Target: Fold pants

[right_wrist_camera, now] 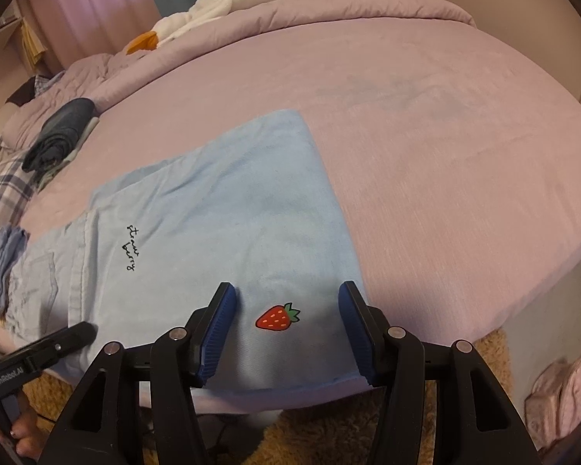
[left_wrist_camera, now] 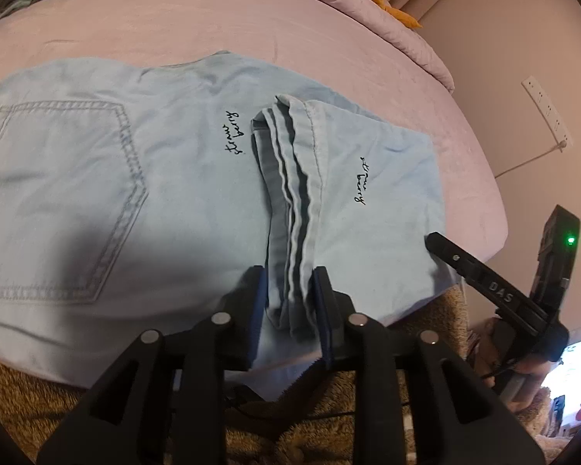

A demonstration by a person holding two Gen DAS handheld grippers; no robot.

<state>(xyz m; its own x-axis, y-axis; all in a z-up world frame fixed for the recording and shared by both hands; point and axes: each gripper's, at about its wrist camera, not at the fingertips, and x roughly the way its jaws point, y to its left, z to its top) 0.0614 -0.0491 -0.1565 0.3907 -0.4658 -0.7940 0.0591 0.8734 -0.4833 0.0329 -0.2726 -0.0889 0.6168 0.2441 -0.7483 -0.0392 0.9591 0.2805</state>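
Light blue pants (left_wrist_camera: 143, 178) lie flat on the near part of a bed (left_wrist_camera: 220, 19) covered in a lilac sheet, folded so the leg hems (left_wrist_camera: 290, 201) rest back on the seat area. In the left wrist view the left tool (left_wrist_camera: 288, 306) has its blue-padded fingers (left_wrist_camera: 256, 310) set on either side of the stacked hem layers near the bed's near edge; the jaws are narrow around the cloth, but whether they actually pinch it cannot be told. A back pocket (left_wrist_camera: 62, 201) sits to the left, and "straw berry" lettering (left_wrist_camera: 234, 131) lies just left of the hems.

In the right wrist view the right tool (right_wrist_camera: 288, 329) is spread wide, its pads (right_wrist_camera: 217, 333) resting on or just above the folded leg, flanking a red strawberry patch (right_wrist_camera: 277, 317). The fold's right edge (right_wrist_camera: 337, 209) runs diagonally away; beyond it the sheet stretches bare to the far right. Folded dark clothes (right_wrist_camera: 60, 131) sit at the far left, and a white plush goose (right_wrist_camera: 228, 4) lies on the quilt at the far side.
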